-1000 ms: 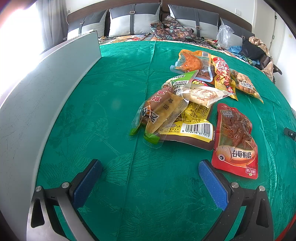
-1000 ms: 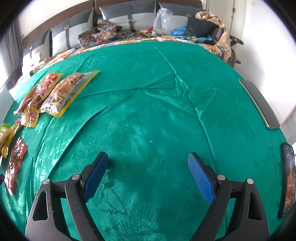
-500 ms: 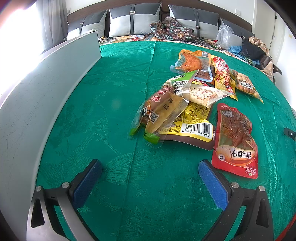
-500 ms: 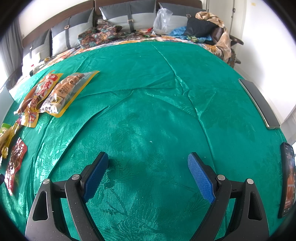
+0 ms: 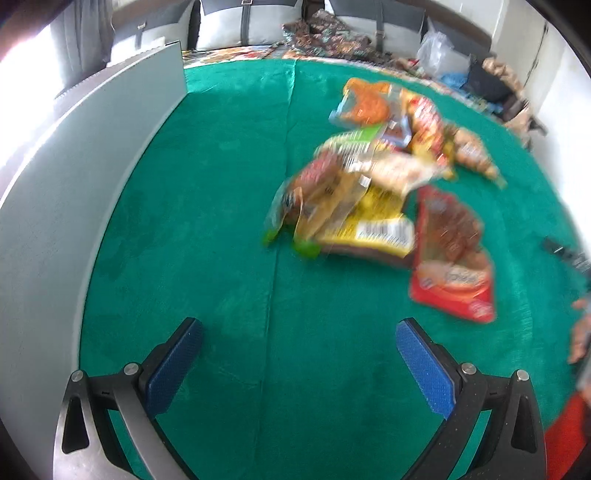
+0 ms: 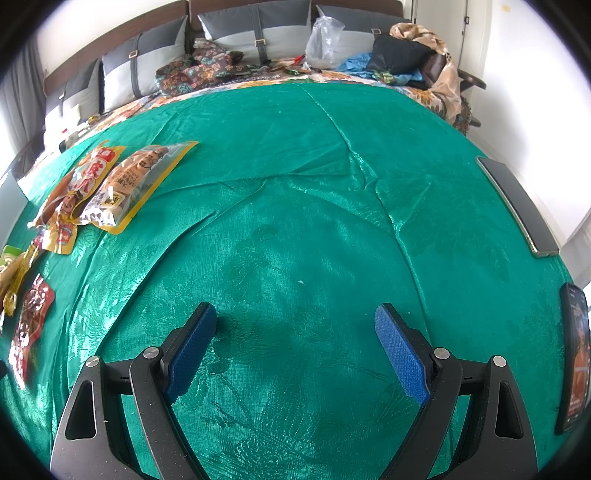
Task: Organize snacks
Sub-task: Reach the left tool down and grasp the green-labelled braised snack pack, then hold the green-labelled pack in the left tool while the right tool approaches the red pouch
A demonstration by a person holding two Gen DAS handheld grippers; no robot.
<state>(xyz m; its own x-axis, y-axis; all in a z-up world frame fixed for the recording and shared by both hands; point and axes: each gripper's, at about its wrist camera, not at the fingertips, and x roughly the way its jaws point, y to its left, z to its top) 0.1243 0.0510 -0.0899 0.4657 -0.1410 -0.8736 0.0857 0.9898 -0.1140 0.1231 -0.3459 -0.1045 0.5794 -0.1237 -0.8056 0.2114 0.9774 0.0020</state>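
Observation:
Several snack packets lie in a pile (image 5: 369,184) on the green cloth (image 5: 221,221), blurred in the left wrist view. A red packet (image 5: 450,258) lies nearest on the right, a yellow barcode packet (image 5: 373,229) beside it. My left gripper (image 5: 299,354) is open and empty, short of the pile. My right gripper (image 6: 295,343) is open and empty over bare green cloth (image 6: 314,221). In the right wrist view a yellow sausage packet (image 6: 129,184) and a red-orange packet (image 6: 77,188) lie far left, and the red packet (image 6: 31,325) lies at the left edge.
A tall grey panel (image 5: 66,192) stands along the left. Two dark phones or tablets (image 6: 517,206) (image 6: 574,365) lie at the right edge. Pillows (image 6: 258,33), clothes and a plastic bag (image 6: 325,40) lie at the back. A hand (image 5: 580,332) shows at the right.
The left wrist view has turned blurry and shifted slightly; the pile sits a little lower in it. A hand has appeared at its right edge. The right gripper has not moved.

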